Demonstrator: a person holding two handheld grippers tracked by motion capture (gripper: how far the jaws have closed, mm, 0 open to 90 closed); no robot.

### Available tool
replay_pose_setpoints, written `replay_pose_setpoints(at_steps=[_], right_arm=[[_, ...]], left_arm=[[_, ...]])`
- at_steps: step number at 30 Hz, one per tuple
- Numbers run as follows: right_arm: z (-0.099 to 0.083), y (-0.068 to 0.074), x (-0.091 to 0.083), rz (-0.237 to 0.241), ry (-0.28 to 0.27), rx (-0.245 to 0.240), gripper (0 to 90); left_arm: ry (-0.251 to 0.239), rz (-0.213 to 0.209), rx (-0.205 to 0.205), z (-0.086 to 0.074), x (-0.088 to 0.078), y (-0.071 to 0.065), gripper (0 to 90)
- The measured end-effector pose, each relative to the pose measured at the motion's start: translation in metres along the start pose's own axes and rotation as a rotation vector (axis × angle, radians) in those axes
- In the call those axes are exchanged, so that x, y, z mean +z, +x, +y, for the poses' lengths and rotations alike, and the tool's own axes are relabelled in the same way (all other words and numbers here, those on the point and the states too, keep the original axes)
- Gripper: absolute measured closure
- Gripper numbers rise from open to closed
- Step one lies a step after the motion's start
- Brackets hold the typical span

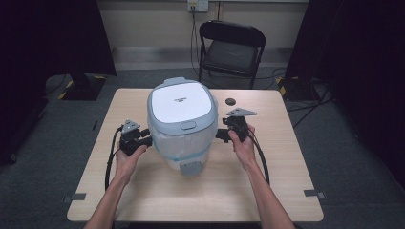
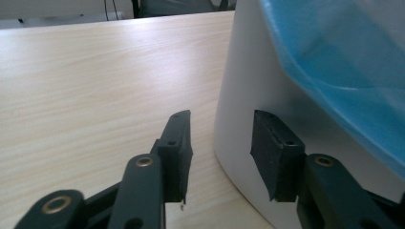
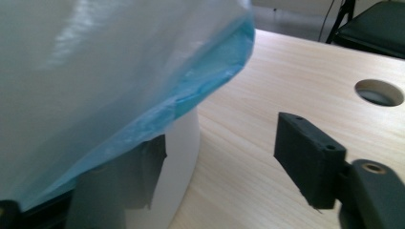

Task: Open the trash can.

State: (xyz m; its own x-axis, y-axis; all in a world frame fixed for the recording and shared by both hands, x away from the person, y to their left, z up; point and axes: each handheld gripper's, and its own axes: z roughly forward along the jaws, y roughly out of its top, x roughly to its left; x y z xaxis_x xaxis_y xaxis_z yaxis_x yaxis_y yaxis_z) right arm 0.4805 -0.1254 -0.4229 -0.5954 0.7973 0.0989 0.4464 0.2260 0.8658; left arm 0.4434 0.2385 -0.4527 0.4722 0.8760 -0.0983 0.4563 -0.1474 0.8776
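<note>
Left gripper (image 2: 220, 148) jaws standing apart at the bin (image 1: 181, 125) base wall, gripping nothing. Right gripper (image 3: 229, 164) jaws open too, one half-hidden under the blue liner (image 3: 210, 71). High view: bin sitting mid-surface (image 1: 143, 200), w/ both grippers flanking it.

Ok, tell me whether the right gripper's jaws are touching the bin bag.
Cannot tell. In the right gripper view the right gripper stands open; one jaw sits behind the hanging blue bin bag, with no contact or gap plain, and the other is clear over the table.
</note>
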Motion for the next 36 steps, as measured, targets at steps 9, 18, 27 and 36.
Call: replay_pose_setpoints(at_steps=[9, 18, 27, 36], right_arm=[[-0.006, 0.012, -0.015, -0.017, -0.003, -0.023, 51.1], [-0.012, 0.021, -0.031, -0.012, 0.014, -0.038, 55.5], [-0.027, 0.029, -0.049, 0.047, 0.010, -0.025, 51.4], [-0.034, 0.037, -0.054, 0.046, 0.026, -0.051, 47.4]], left_arm=[[-0.010, -0.060, -0.002, 0.000, 0.007, 0.004, 60.4], [-0.009, -0.072, 0.012, 0.001, 0.010, -0.003, 66.5], [-0.003, -0.095, 0.039, -0.006, 0.001, -0.013, 69.0], [-0.003, -0.088, 0.075, -0.008, -0.011, -0.019, 73.6]])
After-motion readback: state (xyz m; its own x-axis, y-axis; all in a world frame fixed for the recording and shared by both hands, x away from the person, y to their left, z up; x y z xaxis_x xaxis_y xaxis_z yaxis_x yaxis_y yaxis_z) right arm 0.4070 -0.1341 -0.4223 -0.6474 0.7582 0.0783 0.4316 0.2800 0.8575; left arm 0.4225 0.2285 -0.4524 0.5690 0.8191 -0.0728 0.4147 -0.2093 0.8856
